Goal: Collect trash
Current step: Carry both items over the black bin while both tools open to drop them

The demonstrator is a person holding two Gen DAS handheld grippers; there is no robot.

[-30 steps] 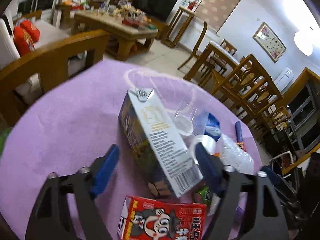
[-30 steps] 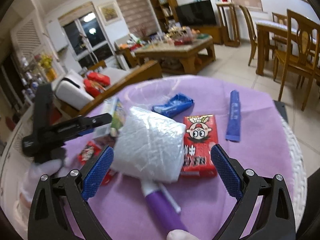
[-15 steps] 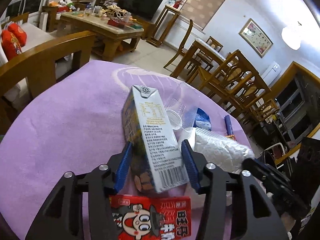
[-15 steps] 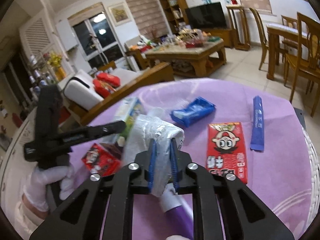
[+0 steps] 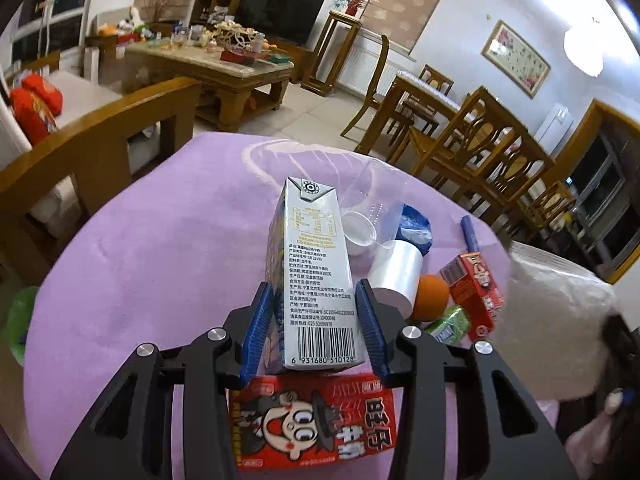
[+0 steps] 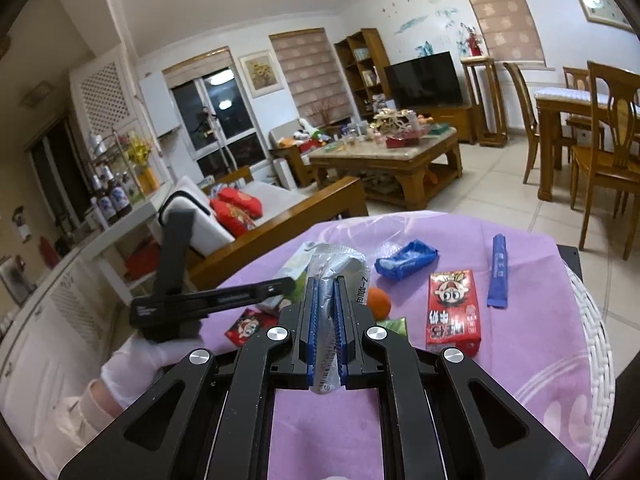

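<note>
My left hand-held gripper (image 5: 312,326) is closing on the milk carton (image 5: 314,276); right hand-held gripper (image 6: 325,334) pinches the crumpled wrapper (image 6: 334,270); next, lift both off the bench (image 5: 160,240).

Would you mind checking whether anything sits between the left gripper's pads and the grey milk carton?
Nothing visible does. The left gripper is closing with the milk carton directly between its blue pads. The red snack box lies below the carton, not between them.
</note>
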